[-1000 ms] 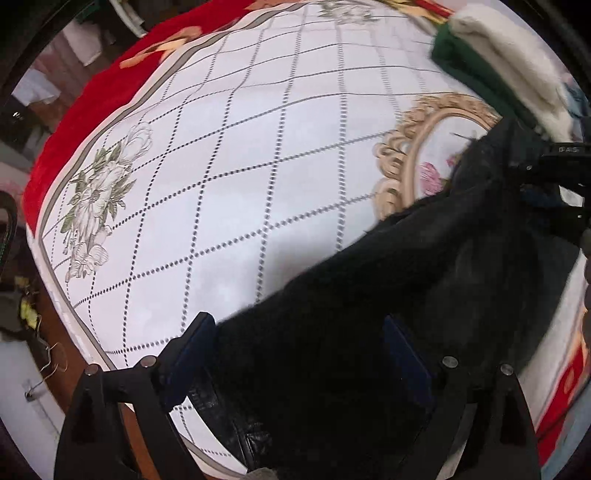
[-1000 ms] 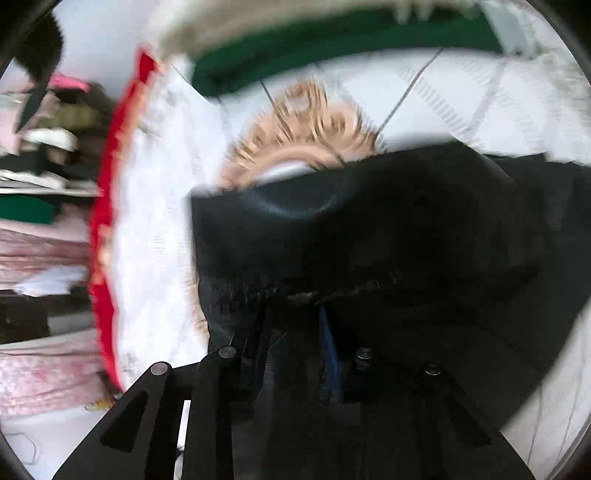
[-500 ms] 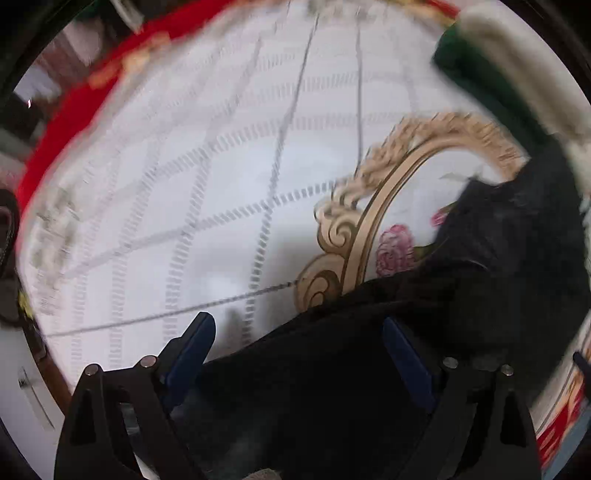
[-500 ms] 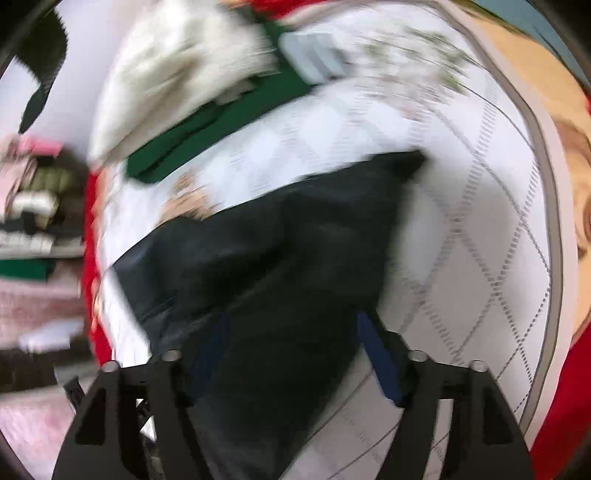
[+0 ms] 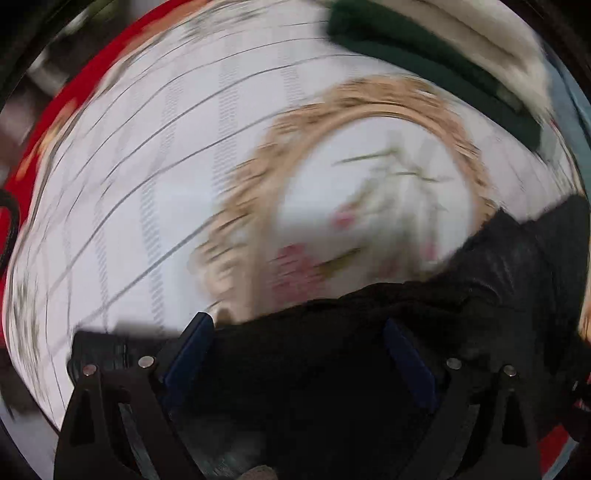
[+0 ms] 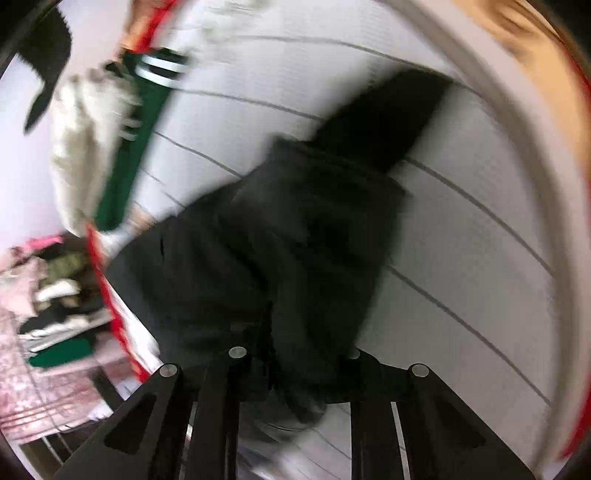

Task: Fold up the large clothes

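Black garment, white diamond-patterned cloth

A white quilted bedspread with a dark diamond grid covers the surface, edged in red. At its middle sits a gold scrolled frame around pink flowers — blurred. At the far edge lie a folded green garment and a cream one. Beside the bed — heaped clothes.
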